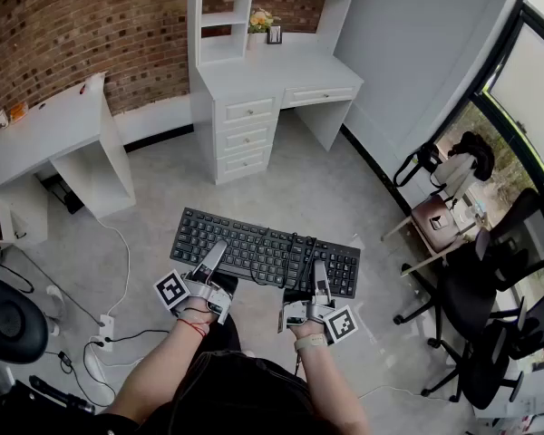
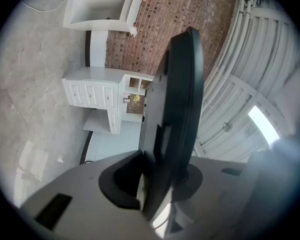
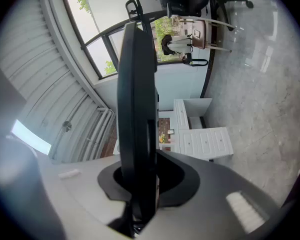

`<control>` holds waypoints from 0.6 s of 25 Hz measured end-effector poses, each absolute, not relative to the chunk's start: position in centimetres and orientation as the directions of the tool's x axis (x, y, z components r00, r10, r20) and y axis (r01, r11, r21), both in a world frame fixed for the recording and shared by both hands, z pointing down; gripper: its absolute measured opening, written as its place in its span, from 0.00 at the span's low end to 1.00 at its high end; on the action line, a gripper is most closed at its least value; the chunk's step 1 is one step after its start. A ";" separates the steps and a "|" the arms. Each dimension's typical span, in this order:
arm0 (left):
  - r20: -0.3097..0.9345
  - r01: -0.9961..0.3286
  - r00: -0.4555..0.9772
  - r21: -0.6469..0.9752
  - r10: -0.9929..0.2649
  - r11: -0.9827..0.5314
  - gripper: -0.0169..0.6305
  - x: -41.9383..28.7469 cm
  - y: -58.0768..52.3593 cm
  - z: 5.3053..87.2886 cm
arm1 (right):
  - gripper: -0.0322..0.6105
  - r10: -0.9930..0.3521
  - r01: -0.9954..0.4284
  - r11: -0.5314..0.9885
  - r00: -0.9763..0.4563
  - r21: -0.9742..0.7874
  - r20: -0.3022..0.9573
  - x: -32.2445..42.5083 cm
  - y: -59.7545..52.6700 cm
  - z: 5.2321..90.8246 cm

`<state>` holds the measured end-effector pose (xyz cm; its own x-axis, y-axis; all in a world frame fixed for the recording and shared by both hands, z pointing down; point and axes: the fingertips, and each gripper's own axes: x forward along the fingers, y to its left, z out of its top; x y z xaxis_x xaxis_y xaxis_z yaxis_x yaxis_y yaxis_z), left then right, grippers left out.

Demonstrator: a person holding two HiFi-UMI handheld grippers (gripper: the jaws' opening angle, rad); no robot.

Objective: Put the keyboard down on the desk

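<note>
The left gripper point(image 1: 211, 259) pinches the near edge of the flat black plastic keyboard point(image 1: 254, 243), which stands edge-on between its jaws. The right gripper point(image 1: 319, 277) clamps the same edge further right. The keyboard hangs just ahead of both grippers, above the grey concrete floor point(image 1: 317, 184); the white wooden desk with drawers point(image 1: 281, 75) stands well ahead of them
</note>
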<state>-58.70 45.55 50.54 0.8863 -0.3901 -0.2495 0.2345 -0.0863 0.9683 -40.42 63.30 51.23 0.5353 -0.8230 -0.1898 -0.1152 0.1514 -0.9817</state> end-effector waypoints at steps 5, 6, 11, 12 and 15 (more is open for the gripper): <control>-0.231 0.227 0.897 0.972 -0.377 -0.054 0.13 -57.4 45.2 51.7 | 0.15 -0.819 -0.110 0.131 0.548 -0.985 -0.170 -39.4 63.2 52.3; -0.229 0.228 0.898 0.972 -0.376 -0.049 0.13 -57.0 44.8 52.0 | 0.15 -0.819 -0.111 0.129 0.548 -0.985 -0.169 -39.0 62.8 52.5; -0.212 0.218 0.904 0.976 -0.372 -0.027 0.13 -54.0 41.8 52.9 | 0.15 -0.826 -0.107 0.120 0.541 -0.987 -0.159 -36.2 59.7 53.2; -0.209 0.213 0.906 0.977 -0.369 -0.028 0.13 -53.2 41.0 52.9 | 0.15 -0.825 -0.101 0.122 0.542 -0.987 -0.157 -35.4 58.9 53.4; -0.195 0.199 0.913 0.980 -0.357 -0.027 0.13 -50.9 38.4 53.4 | 0.15 -0.822 -0.078 0.117 0.551 -0.990 -0.141 -33.2 56.4 54.3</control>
